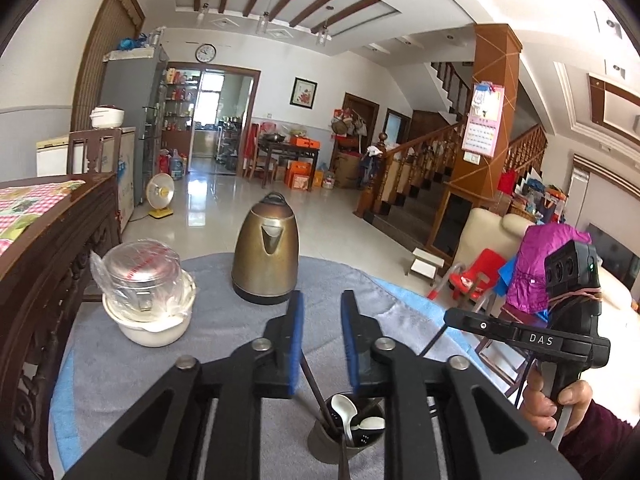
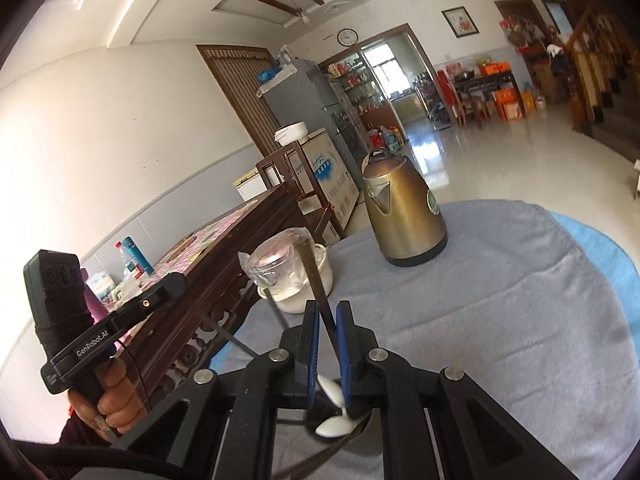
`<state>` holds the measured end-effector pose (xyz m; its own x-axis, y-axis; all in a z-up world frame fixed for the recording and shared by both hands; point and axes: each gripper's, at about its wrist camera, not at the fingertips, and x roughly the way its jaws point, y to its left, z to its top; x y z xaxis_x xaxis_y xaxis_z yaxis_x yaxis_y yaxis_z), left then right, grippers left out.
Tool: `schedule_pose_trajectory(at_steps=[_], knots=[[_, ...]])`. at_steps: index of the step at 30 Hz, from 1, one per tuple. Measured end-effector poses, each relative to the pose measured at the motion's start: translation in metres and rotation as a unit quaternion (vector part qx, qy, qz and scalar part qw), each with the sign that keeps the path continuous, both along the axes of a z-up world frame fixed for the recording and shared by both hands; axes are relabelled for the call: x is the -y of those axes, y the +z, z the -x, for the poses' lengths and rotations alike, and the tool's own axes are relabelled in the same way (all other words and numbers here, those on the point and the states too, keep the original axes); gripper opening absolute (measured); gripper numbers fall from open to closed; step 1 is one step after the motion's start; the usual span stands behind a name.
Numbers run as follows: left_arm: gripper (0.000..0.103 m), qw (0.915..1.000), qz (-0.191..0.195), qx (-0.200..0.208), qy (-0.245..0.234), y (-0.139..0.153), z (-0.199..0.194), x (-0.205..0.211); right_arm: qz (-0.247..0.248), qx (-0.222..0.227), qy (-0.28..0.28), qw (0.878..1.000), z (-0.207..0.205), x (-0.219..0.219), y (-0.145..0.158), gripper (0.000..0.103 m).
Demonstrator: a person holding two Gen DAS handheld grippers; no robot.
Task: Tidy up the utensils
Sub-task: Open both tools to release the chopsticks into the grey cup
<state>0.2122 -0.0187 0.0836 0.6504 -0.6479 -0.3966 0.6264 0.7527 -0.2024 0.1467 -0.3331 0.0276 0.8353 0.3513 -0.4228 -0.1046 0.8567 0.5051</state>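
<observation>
While left tongs (image 1: 322,300) gape, right tongs (image 2: 327,312) pinch chopstick (image 2: 316,280), holder (image 1: 344,436) near table edge.

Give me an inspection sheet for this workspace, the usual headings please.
Surface: table under a grey cloth.
Job's things: dark holder cup with white spoons and chopsticks.
Clutter: brass kettle; wrapped glass jar on a white pot.
Grippers: left gripper open above the cup; right gripper shut on a chopstick.
Cables: thin black lead by the left handle.
Surroundings: carved wooden cabinet, tiled floor, staircase.
</observation>
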Motion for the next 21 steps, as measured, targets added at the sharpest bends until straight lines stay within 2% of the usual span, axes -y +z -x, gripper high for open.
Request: schedule_pose_trajectory(at_steps=[3, 5, 6, 7, 9, 10, 12, 14, 16, 17, 18, 21], knots=[[0.029, 0.9998, 0.005, 0.012, 0.012, 0.009, 0.014, -0.010, -0.012, 0.003, 0.001, 1.000, 0.011, 0.002, 0.004, 0.017], [0.040, 0.9994, 0.004, 0.023, 0.024, 0.017, 0.032, -0.017, -0.020, 0.003, -0.001, 1.000, 0.019, 0.003, 0.009, 0.025], [0.051, 0.9990, -0.001, 0.029, 0.034, 0.021, 0.040, -0.019, -0.023, 0.005, -0.004, 1.000, 0.025, 0.004, 0.012, 0.027], [0.058, 0.9984, -0.008, 0.035, 0.043, 0.024, 0.047, -0.019, -0.025, 0.010, -0.008, 1.000, 0.032, 0.004, 0.016, 0.027], [0.065, 0.9962, -0.032, 0.048, 0.066, 0.029, 0.067, -0.020, -0.030, 0.023, -0.016, 0.999, 0.046, 0.005, 0.024, 0.027], [0.074, 0.9948, -0.044, 0.050, 0.077, 0.030, 0.074, -0.020, -0.032, 0.029, -0.021, 0.999, 0.052, 0.006, 0.028, 0.027], [0.085, 0.9909, -0.066, 0.055, 0.104, 0.031, 0.095, -0.019, -0.039, 0.043, -0.031, 0.998, 0.069, 0.008, 0.036, 0.027], [0.090, 0.9878, -0.080, 0.058, 0.121, 0.032, 0.114, -0.017, -0.045, 0.054, -0.039, 0.997, 0.088, 0.008, 0.044, 0.029], [0.094, 0.9829, -0.100, 0.064, 0.141, 0.031, 0.131, -0.014, -0.045, 0.061, -0.046, 0.996, 0.106, 0.005, 0.051, 0.039], [0.095, 0.9786, -0.115, 0.071, 0.155, 0.030, 0.143, -0.011, -0.043, 0.064, -0.049, 0.996, 0.115, 0.004, 0.053, 0.059], [0.096, 0.9752, -0.125, 0.079, 0.165, 0.028, 0.153, -0.010, -0.041, 0.069, -0.054, 0.995, 0.125, 0.001, 0.056, 0.070], [0.099, 0.9695, -0.144, 0.086, 0.178, 0.024, 0.176, -0.005, -0.020, 0.097, -0.066, 0.993, 0.163, -0.011, 0.063, 0.070]])
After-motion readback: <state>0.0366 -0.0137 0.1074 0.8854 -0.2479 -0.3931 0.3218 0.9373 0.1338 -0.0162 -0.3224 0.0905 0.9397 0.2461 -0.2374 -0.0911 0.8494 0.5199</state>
